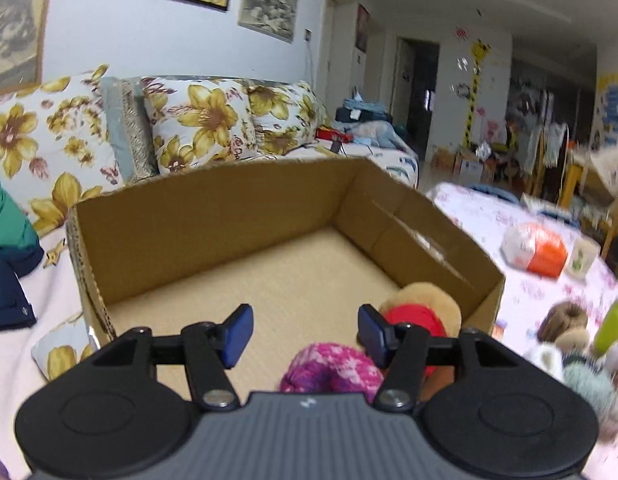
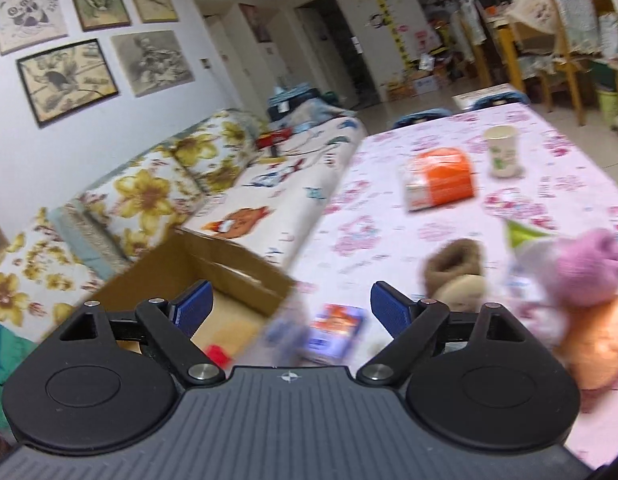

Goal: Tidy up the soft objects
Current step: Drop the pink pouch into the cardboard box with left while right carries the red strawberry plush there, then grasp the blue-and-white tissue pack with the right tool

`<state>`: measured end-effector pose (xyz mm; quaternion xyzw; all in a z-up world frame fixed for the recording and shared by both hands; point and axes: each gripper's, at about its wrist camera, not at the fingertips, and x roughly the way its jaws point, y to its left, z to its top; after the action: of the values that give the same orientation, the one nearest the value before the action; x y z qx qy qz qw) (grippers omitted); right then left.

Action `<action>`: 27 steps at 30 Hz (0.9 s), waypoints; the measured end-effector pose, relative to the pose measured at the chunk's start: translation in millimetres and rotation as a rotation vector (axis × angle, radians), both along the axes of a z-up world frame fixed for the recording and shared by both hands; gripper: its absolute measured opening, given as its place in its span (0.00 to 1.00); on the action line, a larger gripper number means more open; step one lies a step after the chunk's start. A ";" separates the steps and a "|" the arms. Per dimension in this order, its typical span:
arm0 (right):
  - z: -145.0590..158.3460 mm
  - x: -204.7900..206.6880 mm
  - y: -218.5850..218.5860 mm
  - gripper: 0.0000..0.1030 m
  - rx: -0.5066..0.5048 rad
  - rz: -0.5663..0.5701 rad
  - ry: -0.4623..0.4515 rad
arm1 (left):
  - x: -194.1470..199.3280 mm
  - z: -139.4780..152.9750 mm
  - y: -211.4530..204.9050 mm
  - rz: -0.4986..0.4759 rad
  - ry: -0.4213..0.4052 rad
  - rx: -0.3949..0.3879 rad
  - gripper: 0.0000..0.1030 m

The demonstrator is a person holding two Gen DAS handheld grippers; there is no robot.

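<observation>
Hovering nearest the lens in the left wrist view: left gripper (image 1: 305,332), blue pads (image 1: 239,334) standing partly apart, pressing on nothing. Lying just below and in front of the gap, toward its right pad: pink knitted piece (image 1: 329,368), inside the cardboard box (image 1: 213,216), free of the pads. Sitting just beyond the right pad, against the box's right wall: tan plush toy with a red part (image 1: 419,310), partly hidden behind that finger. Showing bare across the left and middle: box floor. Resting on the floral tablecloth (image 1: 489,216) to the right of the box, outside it: brown and grey-green soft things (image 1: 569,328), blurred, kind hard to tell. Farther back on the cloth: orange-and-white packet (image 1: 537,252).

Hanging above the table edge in the right wrist view: right gripper (image 2: 291,308), jaws standing wide, gripping nothing. Blurring heavily between and below the pads: small blue-and-orange pack (image 2: 337,334) on the cloth. Lying to the left under the left pad: open corner of the same box. Waiting just right of the right pad, on the table: brown fuzzy toy (image 2: 457,276). Piling farther right, well clear of the jaws: pink knitted ball (image 2: 589,268) over an orange plush (image 2: 597,344). Standing at the back: paper cup (image 2: 503,152). Backing the box: flowered sofa (image 2: 141,192).
</observation>
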<state>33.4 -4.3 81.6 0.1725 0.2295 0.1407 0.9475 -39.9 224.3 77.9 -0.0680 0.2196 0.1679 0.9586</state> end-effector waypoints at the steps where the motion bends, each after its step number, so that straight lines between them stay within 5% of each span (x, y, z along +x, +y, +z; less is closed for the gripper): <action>1: -3.8 -3.5 -5.5 1.00 -0.017 -0.016 -0.001 | -0.4 -0.1 -2.0 -0.008 0.004 0.006 0.58; 8: -33.6 -0.6 -17.1 1.00 -0.142 -0.008 0.000 | -2.6 2.5 0.4 0.015 -0.022 -0.001 0.62; 19: -59.9 78.1 35.8 1.00 -0.577 0.442 -0.055 | -11.8 3.6 5.0 0.031 -0.002 0.042 0.64; 27: -74.9 138.0 61.0 1.00 -0.679 0.659 0.063 | -6.5 2.6 -4.9 0.020 -0.027 0.162 0.71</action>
<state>171.3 56.8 6.7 -0.2249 0.3335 0.3458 0.8477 -46.4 219.4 80.5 0.0055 0.1917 0.1936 0.9622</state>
